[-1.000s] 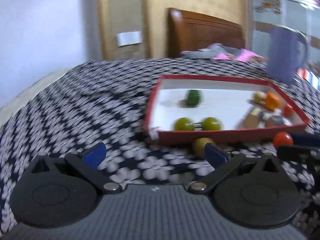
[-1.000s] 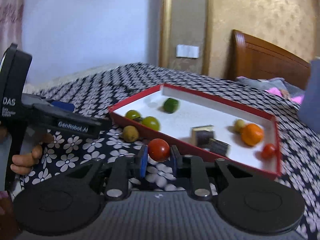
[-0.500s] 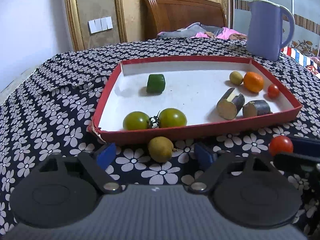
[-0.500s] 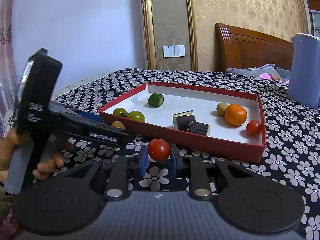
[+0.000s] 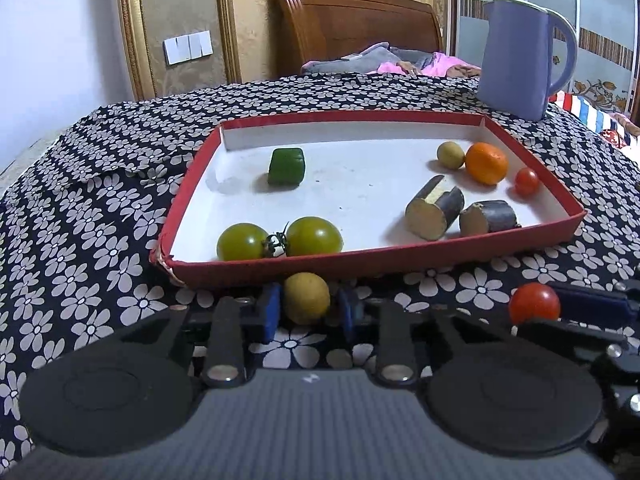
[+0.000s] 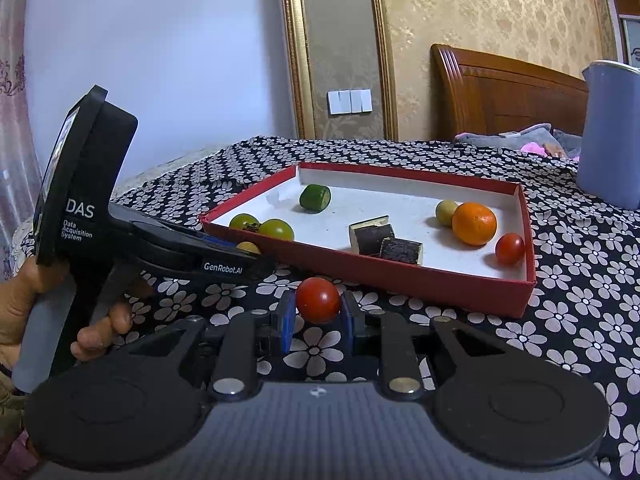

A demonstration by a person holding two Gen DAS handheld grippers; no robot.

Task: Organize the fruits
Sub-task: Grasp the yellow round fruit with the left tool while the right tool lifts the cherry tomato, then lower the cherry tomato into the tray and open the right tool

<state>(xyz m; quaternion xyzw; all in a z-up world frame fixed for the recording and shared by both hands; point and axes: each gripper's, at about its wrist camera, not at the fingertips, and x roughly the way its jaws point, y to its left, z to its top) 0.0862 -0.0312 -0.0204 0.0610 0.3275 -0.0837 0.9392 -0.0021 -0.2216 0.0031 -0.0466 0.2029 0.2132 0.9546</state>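
Fruit: round yellow-green one (image 5: 307, 298) between closing left jaws; glossy red tomato (image 6: 318, 300) clamped in right jaws.

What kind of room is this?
Most likely a bedroom in a home. A wooden headboard stands at the back with rumpled bedding in front of it, a flowered cloth covers the surface, and light switches sit on the wallpapered wall.
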